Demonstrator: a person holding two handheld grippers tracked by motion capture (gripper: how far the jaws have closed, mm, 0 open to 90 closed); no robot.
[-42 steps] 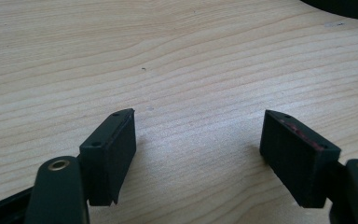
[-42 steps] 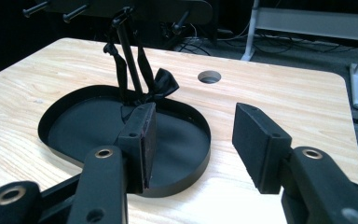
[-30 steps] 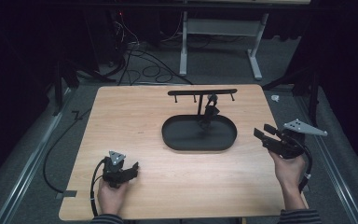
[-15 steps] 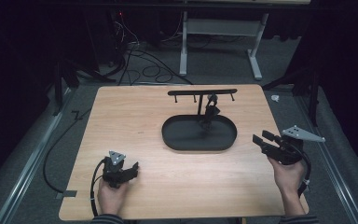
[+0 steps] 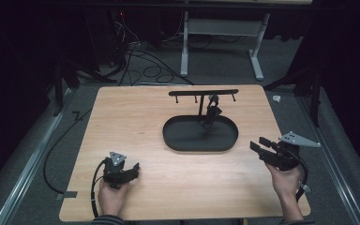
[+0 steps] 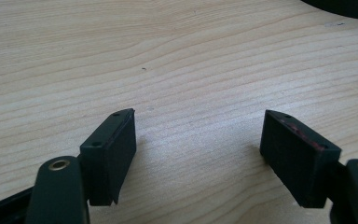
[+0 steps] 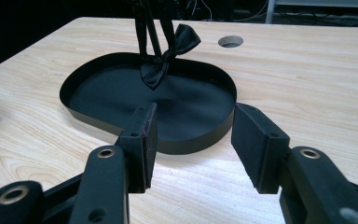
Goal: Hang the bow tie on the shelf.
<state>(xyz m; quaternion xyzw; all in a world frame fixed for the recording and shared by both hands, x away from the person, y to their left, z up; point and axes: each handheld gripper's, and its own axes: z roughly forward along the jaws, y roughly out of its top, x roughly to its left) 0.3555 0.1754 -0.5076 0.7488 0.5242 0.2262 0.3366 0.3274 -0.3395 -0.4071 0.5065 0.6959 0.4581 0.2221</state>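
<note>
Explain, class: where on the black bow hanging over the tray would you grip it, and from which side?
Grip the bow at its narrow knot, between the two flared lobes. It hangs from the stand's crossbar over the oval tray, so come in level from the front, over the tray's rim. The open right hand-held gripper already faces it.

One desk (image 5: 136,117). One black oval tray (image 5: 183,138) with one T-shaped stand (image 5: 202,93) rising from it, and one black bow (image 7: 168,58) hanging there. Two grippers: left (image 5: 133,169), right (image 5: 258,144). Two hands (image 5: 112,197) (image 5: 286,180).
</note>
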